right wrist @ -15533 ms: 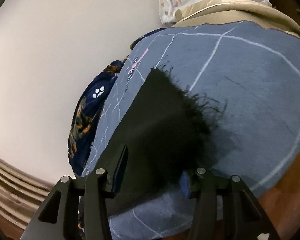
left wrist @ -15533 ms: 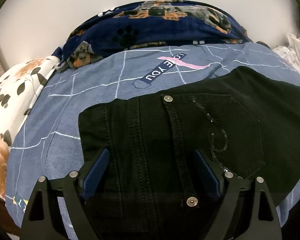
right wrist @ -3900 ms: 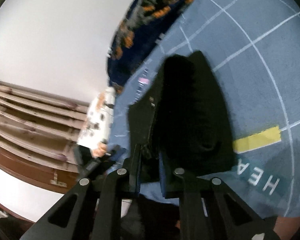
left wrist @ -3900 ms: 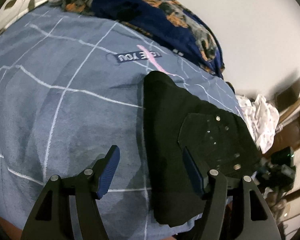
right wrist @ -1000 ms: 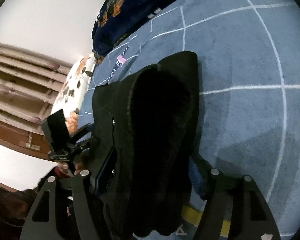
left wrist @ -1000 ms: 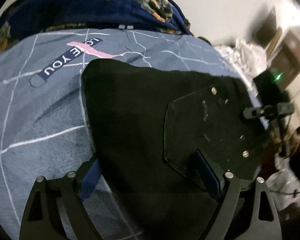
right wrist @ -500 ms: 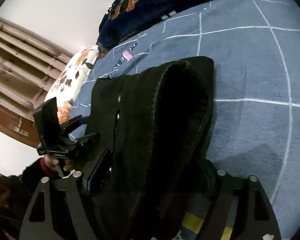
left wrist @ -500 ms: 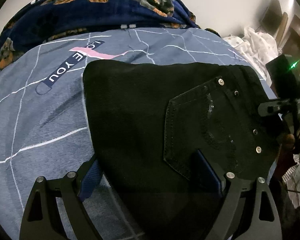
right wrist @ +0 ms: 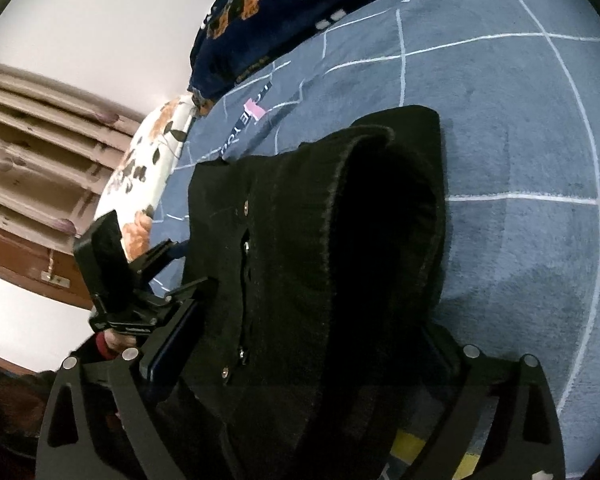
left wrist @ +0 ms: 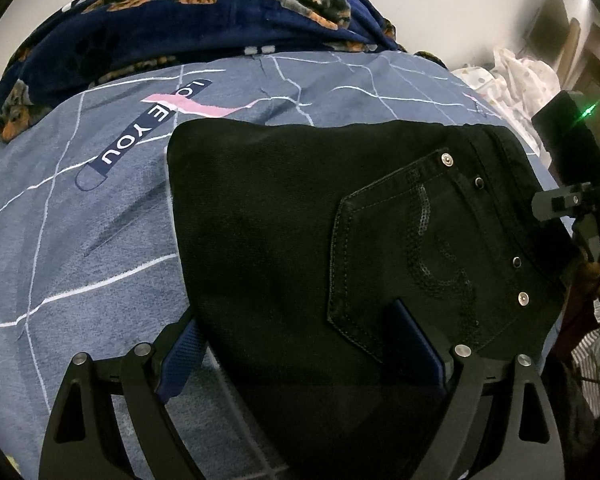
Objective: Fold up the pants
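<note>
Pants are lying on the blue bedspread, already folded into a compact black bundle with the back pocket up, so I'd say folding's basically done. Left gripper sits spread wide around the near edge, not pinching. Right gripper is opening, letting the cloth go. Maybe a final tidy left.

1. The bed is covered by a blue-grey sheet with thin white grid lines and a "LOVE YOU" print.
2. Folded black pants lie flat on the sheet, back pocket facing up.
3. A navy dog-print blanket is heaped along the far edge by the wall.
4. A white floral pillow sits at one end of the bed.
5. White crumpled fabric lies at the other end.
</note>
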Available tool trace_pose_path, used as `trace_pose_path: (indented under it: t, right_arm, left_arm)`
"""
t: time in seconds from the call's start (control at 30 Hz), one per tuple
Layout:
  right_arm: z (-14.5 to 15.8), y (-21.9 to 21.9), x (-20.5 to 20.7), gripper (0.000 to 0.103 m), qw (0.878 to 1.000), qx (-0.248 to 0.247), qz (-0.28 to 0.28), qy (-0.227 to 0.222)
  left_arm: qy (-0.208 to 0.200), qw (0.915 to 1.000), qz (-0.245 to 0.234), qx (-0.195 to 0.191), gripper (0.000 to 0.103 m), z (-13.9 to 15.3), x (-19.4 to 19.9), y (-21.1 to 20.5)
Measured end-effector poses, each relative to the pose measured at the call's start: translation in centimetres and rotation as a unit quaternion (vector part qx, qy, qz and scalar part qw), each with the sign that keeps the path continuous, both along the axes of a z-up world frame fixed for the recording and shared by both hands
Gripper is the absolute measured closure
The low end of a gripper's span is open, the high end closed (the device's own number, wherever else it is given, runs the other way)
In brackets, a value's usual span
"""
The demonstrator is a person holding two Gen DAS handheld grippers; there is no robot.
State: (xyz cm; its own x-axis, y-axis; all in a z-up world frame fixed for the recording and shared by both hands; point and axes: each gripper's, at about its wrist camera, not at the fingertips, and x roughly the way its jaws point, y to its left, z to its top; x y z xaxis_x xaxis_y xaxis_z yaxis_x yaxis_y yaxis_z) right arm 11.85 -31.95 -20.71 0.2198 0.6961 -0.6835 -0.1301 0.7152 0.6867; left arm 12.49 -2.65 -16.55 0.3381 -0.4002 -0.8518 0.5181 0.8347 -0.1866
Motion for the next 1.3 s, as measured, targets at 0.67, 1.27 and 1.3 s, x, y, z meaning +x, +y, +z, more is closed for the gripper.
trace_pose_path:
  t: [0.67,1.27,1.3]
  right_arm:
    - [-0.5,-1.2,0.0,0.053,1.0,-0.006,-0.013,0.014]
    - [-1.2,-1.4,-0.8,0.066,0.998,0.054,-0.035,0.017]
    - [-0.9,-1.3,-0.9,0.067,0.998,0.056,-0.038,0.015]
  left_arm:
    - [0.116,0.9808,0.044,-0.151,0.054,-0.5,2.4,5.6]
    - [0.136,0.9696,0.029,-0.201,0.082,-0.1,2.3,4.7]
    - [0.122,0.9728,0.028,-0.195,0.084,0.6,1.9,4.5]
